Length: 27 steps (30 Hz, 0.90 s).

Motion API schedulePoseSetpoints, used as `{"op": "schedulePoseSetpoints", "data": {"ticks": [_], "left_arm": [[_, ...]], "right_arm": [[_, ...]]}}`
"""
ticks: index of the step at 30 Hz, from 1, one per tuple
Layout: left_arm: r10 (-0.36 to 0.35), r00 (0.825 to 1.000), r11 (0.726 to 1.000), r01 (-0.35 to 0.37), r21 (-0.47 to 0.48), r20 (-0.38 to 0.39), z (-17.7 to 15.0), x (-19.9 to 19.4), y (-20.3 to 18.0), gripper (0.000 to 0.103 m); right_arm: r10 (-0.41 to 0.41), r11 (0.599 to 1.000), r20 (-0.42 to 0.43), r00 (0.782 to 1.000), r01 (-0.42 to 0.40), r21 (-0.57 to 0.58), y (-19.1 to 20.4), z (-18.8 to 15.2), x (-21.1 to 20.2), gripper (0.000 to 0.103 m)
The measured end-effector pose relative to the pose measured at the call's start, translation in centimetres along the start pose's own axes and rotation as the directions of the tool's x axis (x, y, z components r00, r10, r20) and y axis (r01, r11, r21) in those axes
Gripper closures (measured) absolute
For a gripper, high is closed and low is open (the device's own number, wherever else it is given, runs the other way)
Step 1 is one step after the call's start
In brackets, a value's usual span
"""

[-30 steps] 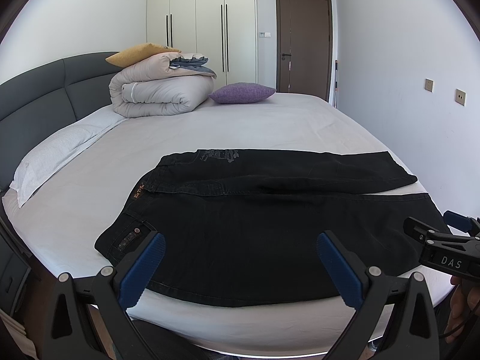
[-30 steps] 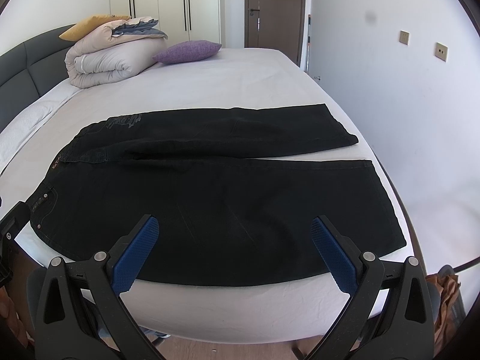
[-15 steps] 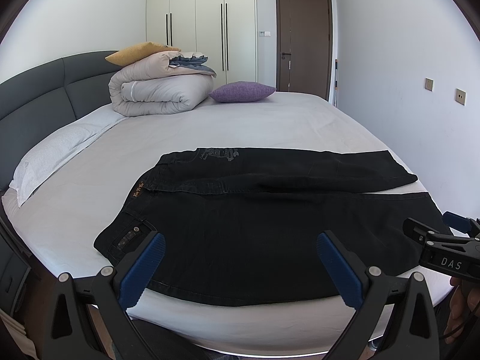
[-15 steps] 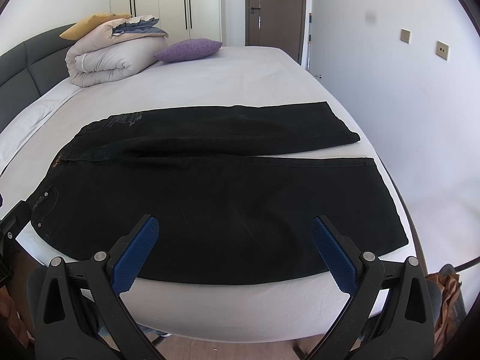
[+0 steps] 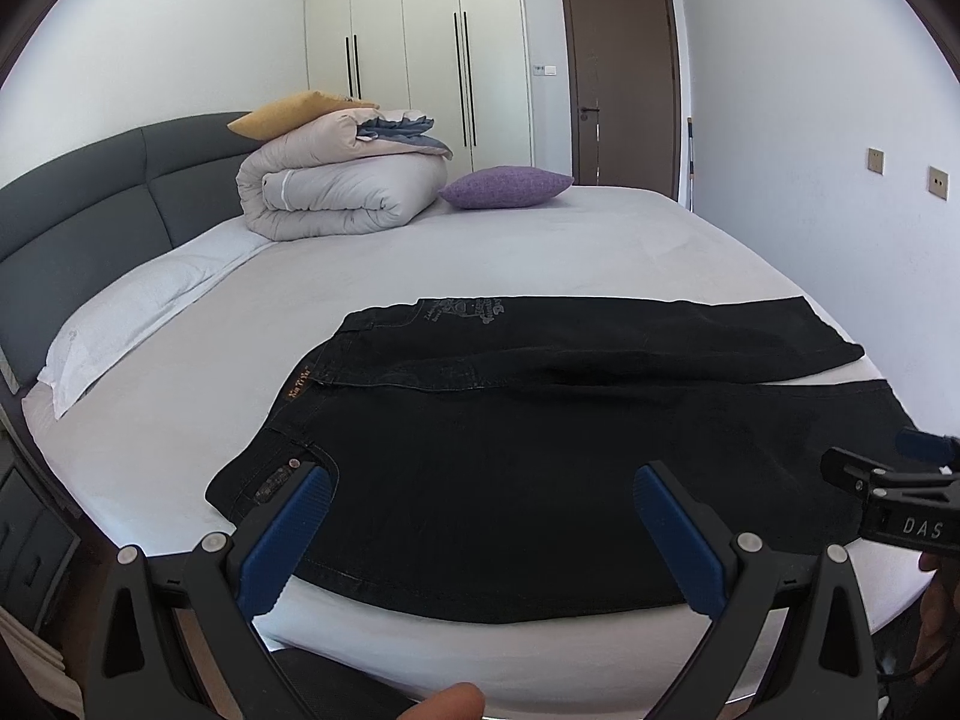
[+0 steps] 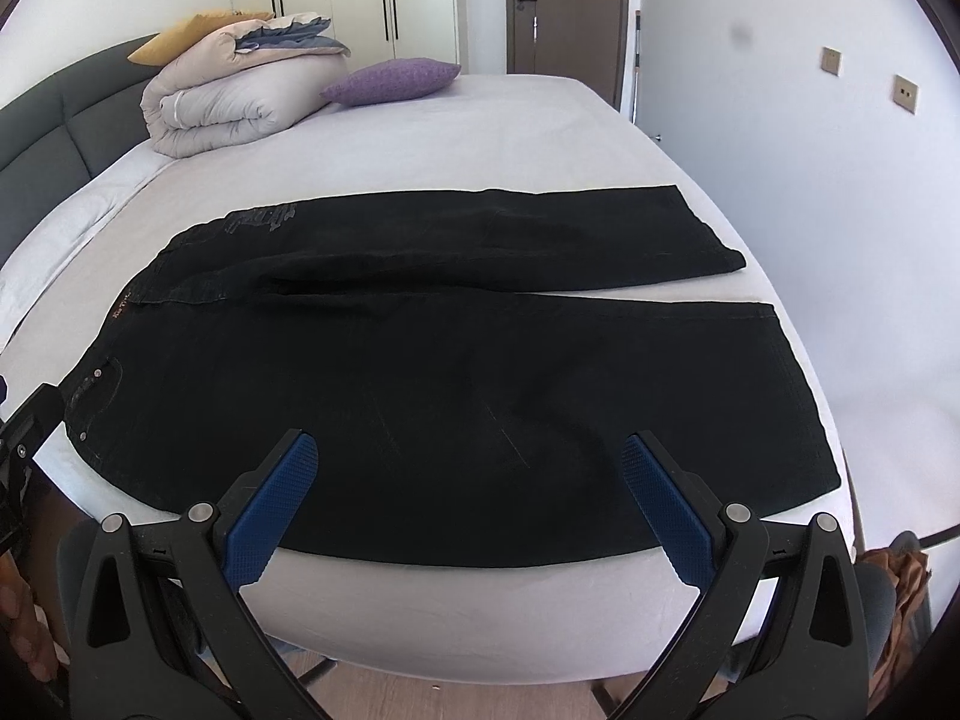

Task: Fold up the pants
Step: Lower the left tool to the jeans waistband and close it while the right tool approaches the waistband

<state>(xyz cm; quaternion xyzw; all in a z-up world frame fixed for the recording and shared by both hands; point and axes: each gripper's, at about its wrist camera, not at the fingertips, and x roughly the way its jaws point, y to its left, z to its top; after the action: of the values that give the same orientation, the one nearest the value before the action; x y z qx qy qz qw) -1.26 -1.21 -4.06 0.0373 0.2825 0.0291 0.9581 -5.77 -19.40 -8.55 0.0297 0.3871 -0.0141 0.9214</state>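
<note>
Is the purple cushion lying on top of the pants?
No, the purple cushion sits far up the bed, well apart from the pants.

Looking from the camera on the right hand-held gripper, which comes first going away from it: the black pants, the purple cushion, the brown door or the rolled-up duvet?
1. Black pants, spread on the bed just beyond the open right hand-held gripper.
2. Rolled-up duvet on the far left and purple cushion beside it: too close to call.
3. Brown door, in the back wall beyond the bed.

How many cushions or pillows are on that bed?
3: a purple cushion beside the rolled duvet, a yellow one on top of it, and a white pillow along the headboard. More may be hidden.
</note>
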Motion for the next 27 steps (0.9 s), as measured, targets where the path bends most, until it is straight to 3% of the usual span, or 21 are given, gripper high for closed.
{"op": "schedulePoseSetpoints", "data": {"ticks": [2, 5, 7, 10, 12, 15, 16, 18, 19, 20, 23, 25, 27], "left_arm": [[0.059, 0.998, 0.995, -0.057, 0.079, -0.021, -0.7, 1.0, -0.5, 0.000], [0.154, 0.988, 0.962, -0.150, 0.230, -0.001, -2.0, 2.5, -1.2, 0.000], [0.163, 0.986, 0.944, -0.153, 0.293, -0.011, -2.3, 3.7, -0.8, 0.000], [0.176, 0.983, 0.940, -0.154, 0.304, -0.044, -1.4, 5.9, 1.1, 0.000], [0.176, 0.983, 0.941, -0.150, 0.304, -0.059, -0.4, 7.5, 2.8, 0.000], [0.132, 0.991, 0.932, -0.124, 0.341, 0.000, 1.4, 9.9, 4.5, 0.000], [0.146, 0.989, 0.919, -0.143, 0.367, 0.020, 2.2, 11.0, 5.0, 0.000], [0.194, 0.980, 0.907, -0.163, 0.388, -0.043, 3.5, 13.8, 5.8, 0.000], [0.207, 0.970, 0.910, -0.144, 0.390, -0.124, 4.6, 15.7, 6.4, 0.000], [0.205, 0.966, 0.914, -0.132, 0.385, -0.155, 5.7, 17.1, 6.9, 0.000], [0.138, 0.987, 0.912, -0.095, 0.399, -0.080, 9.1, 19.9, 8.1, 0.000], [0.016, 0.988, 0.916, 0.048, 0.397, -0.157, 11.6, 23.3, 8.6, 0.000], [-0.069, 0.969, 0.898, 0.163, 0.409, -0.236, 13.4, 26.6, 9.1, 0.000]], "right_arm": [[0.025, 1.000, -0.025, 0.999, -0.026, -0.016, -0.1, 0.2, 1.3, 0.000], [0.113, 0.993, -0.082, 0.990, -0.117, -0.036, -0.1, 0.8, 3.8, 0.000], [0.171, 0.984, -0.114, 0.979, -0.176, -0.034, 0.0, 1.2, 5.0, 0.000], [0.228, 0.971, -0.141, 0.963, -0.235, -0.035, -0.1, 2.7, 7.2, 0.000], [0.283, 0.957, -0.182, 0.942, -0.289, -0.009, -0.4, 4.4, 9.1, 0.000], [0.368, 0.930, -0.221, 0.903, -0.362, 0.068, -1.4, 6.5, 11.8, 0.000], [0.389, 0.921, -0.221, 0.894, -0.377, 0.098, -1.9, 7.3, 12.8, 0.000], [0.423, 0.904, -0.196, 0.885, -0.398, 0.153, -2.7, 9.1, 14.4, 0.000], [0.430, 0.901, -0.194, 0.882, -0.403, 0.162, -2.9, 9.7, 15.0, 0.000], [0.448, 0.892, -0.196, 0.872, -0.421, 0.165, -3.0, 10.6, 15.8, 0.000], [0.450, 0.893, -0.215, 0.867, -0.441, 0.091, -2.7, 12.9, 17.7, 0.000], [0.445, 0.889, -0.215, 0.870, -0.457, -0.009, -2.1, 14.2, 18.5, 0.001], [0.442, 0.877, -0.209, 0.872, -0.469, -0.103, -1.8, 15.0, 18.9, 0.007]]}}
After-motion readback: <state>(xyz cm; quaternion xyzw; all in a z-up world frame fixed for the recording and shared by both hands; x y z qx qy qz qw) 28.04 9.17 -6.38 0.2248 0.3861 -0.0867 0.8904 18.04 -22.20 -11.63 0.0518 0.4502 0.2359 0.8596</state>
